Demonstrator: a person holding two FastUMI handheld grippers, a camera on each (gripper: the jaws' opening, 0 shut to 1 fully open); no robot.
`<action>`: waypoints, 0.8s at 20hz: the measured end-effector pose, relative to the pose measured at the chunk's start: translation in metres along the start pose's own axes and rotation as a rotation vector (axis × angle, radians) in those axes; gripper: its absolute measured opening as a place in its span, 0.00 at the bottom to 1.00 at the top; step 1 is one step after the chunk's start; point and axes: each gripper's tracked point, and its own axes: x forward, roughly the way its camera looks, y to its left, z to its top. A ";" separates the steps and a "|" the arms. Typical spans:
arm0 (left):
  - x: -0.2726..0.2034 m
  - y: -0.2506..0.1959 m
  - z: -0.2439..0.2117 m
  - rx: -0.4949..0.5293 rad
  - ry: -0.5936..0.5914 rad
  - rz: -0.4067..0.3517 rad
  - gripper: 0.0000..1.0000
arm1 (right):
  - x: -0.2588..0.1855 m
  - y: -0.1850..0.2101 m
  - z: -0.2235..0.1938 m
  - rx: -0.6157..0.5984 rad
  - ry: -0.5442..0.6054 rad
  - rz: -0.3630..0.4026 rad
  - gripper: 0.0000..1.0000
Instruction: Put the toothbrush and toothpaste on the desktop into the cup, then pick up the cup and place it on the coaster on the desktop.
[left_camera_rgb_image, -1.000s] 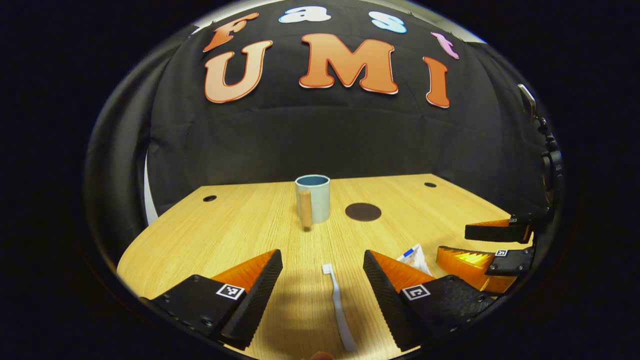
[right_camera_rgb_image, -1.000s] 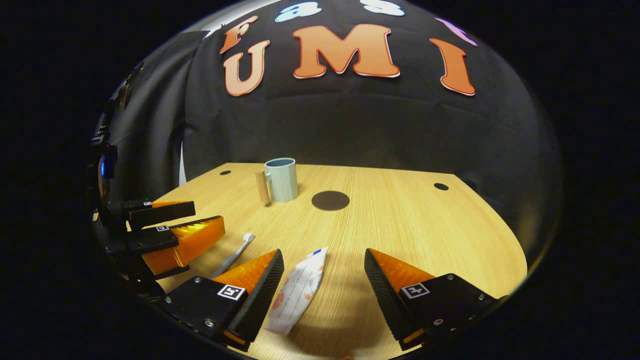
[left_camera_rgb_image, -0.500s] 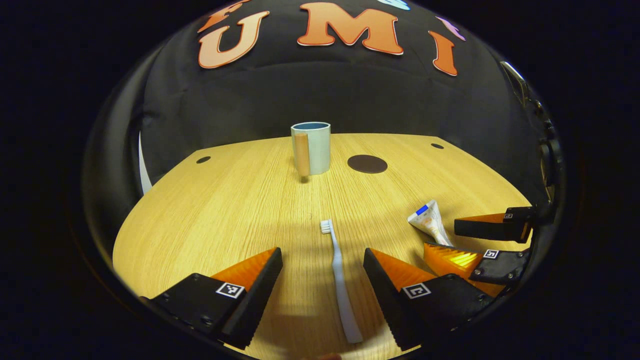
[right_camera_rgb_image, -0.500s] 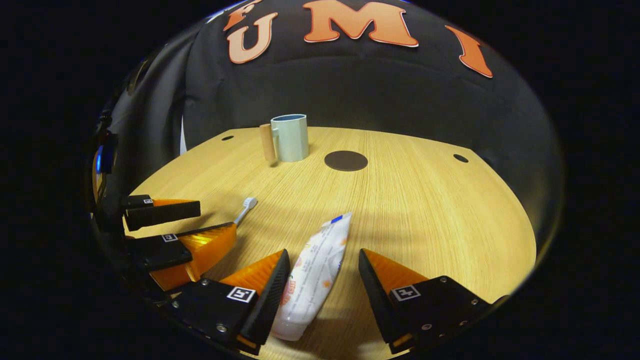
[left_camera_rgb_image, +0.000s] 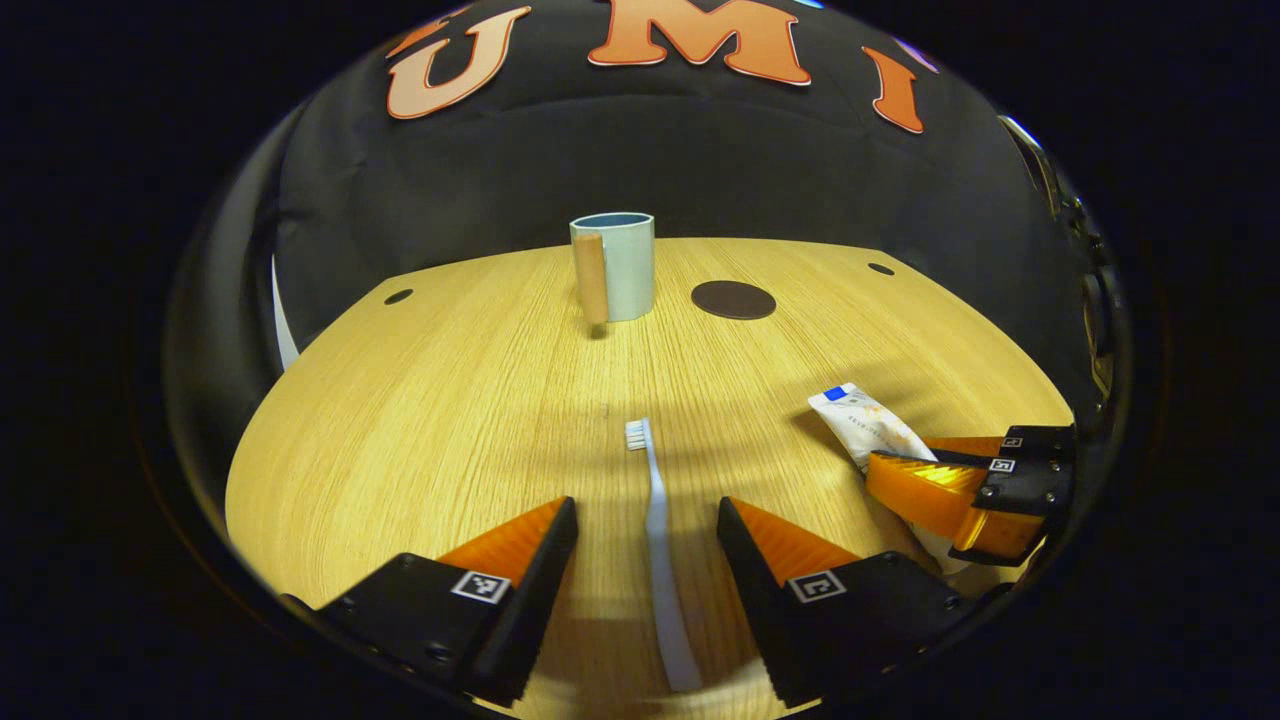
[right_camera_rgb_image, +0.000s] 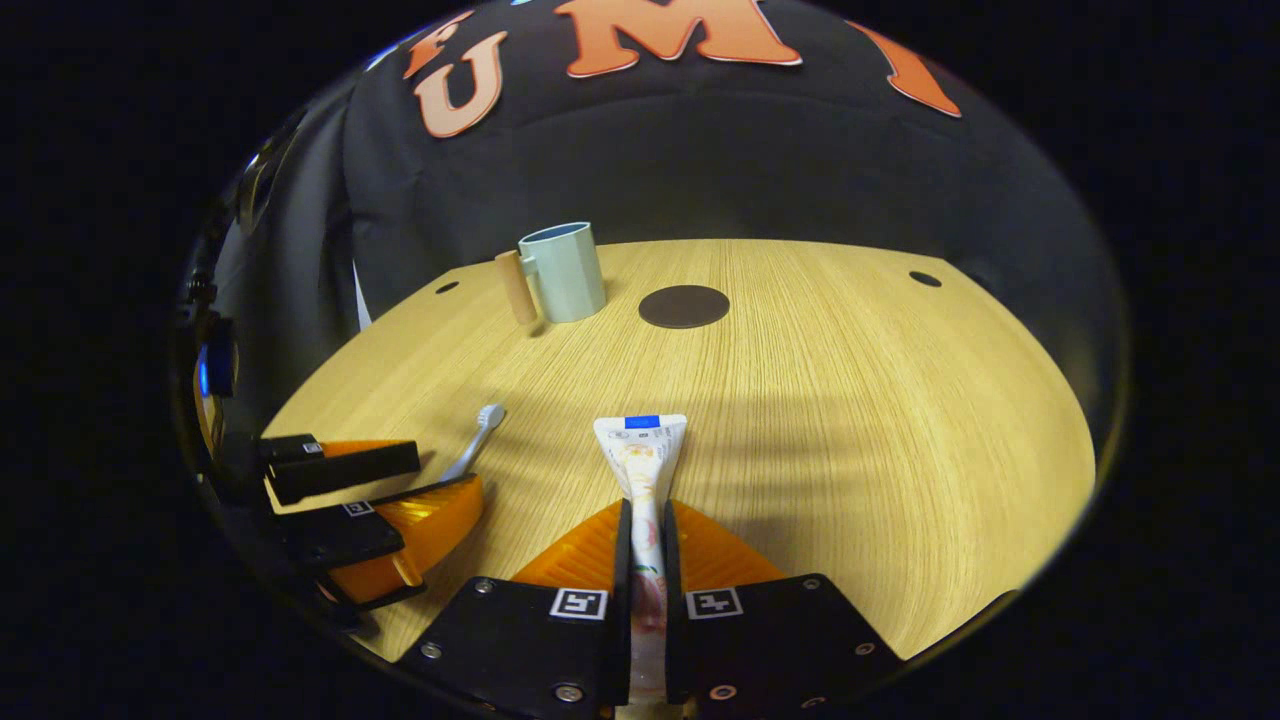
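A white toothbrush (left_camera_rgb_image: 656, 540) lies on the wooden desktop (left_camera_rgb_image: 450, 420), bristles pointing away, between the fingers of my left gripper (left_camera_rgb_image: 647, 545), which stands open around its handle without touching it. My right gripper (right_camera_rgb_image: 643, 570) is shut on the white toothpaste tube (right_camera_rgb_image: 643, 460), whose flat end sticks out ahead of the fingers. The same tube (left_camera_rgb_image: 865, 425) and right gripper (left_camera_rgb_image: 960, 480) appear at the right of the left gripper view. A pale blue cup (left_camera_rgb_image: 622, 265) with a wooden handle stands far back. A dark round coaster (left_camera_rgb_image: 733, 299) lies just right of it.
Black cloth walls close off the back and sides of the desktop. Small cable holes (left_camera_rgb_image: 398, 296) sit near the far corners. In the right gripper view the left gripper (right_camera_rgb_image: 390, 500) is low at the left, beside the toothbrush (right_camera_rgb_image: 478, 432), the cup (right_camera_rgb_image: 562, 272) and the coaster (right_camera_rgb_image: 684, 306).
My right gripper has closed on the toothpaste tube. Both grippers have dropped lower to the desktop, and my left gripper's fingers have narrowed around the toothbrush handle.
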 end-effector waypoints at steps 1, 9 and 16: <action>0.002 -0.003 0.000 -0.005 0.009 -0.001 0.75 | -0.001 -0.001 0.001 0.003 0.000 0.007 0.14; 0.002 -0.011 -0.001 -0.059 0.017 0.007 0.14 | -0.026 -0.012 0.037 0.018 -0.100 0.022 0.14; -0.002 -0.011 0.007 -0.083 -0.045 -0.029 0.05 | -0.033 -0.017 0.049 0.041 -0.149 0.038 0.14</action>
